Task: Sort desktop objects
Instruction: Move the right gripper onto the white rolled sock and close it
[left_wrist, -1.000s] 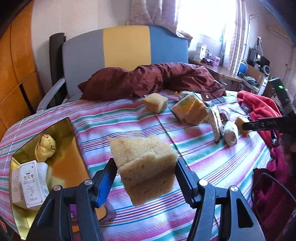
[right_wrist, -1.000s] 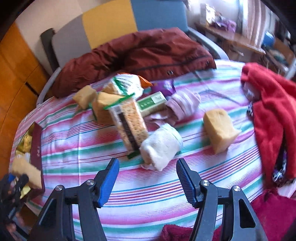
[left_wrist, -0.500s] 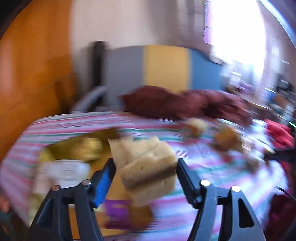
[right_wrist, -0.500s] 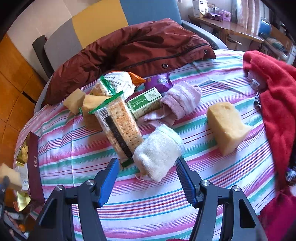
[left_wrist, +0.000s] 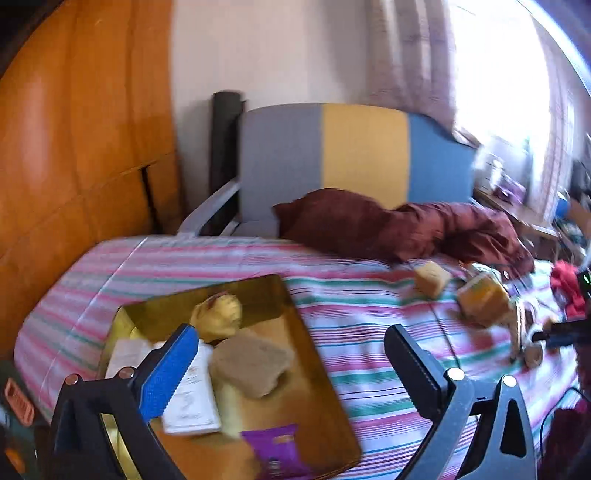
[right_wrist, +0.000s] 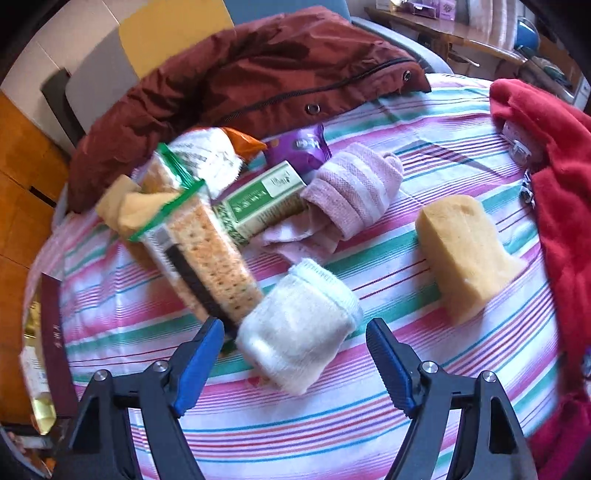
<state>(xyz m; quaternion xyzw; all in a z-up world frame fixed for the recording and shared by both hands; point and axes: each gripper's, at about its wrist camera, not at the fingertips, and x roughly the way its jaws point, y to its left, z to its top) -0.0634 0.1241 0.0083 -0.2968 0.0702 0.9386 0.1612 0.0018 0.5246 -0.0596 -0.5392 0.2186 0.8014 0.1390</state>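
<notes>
White terry, rolled into a stubby bundle, the sock (right_wrist: 299, 328) lies just ahead of the right gripper (right_wrist: 295, 354), between its fingers, which have just been spreading and are clear of it; its long axis slants across the gap. Farther left, the left gripper (left_wrist: 291, 354) has just been opening, sponge (left_wrist: 251, 365) dropped onto the gold tray (left_wrist: 317, 398).

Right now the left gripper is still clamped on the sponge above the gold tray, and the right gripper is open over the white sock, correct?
Not quite. The left wrist view shows the left gripper open, its jaws having just widened, and the sponge lying free in the gold tray. The right gripper is indeed open over the white sock.
</notes>
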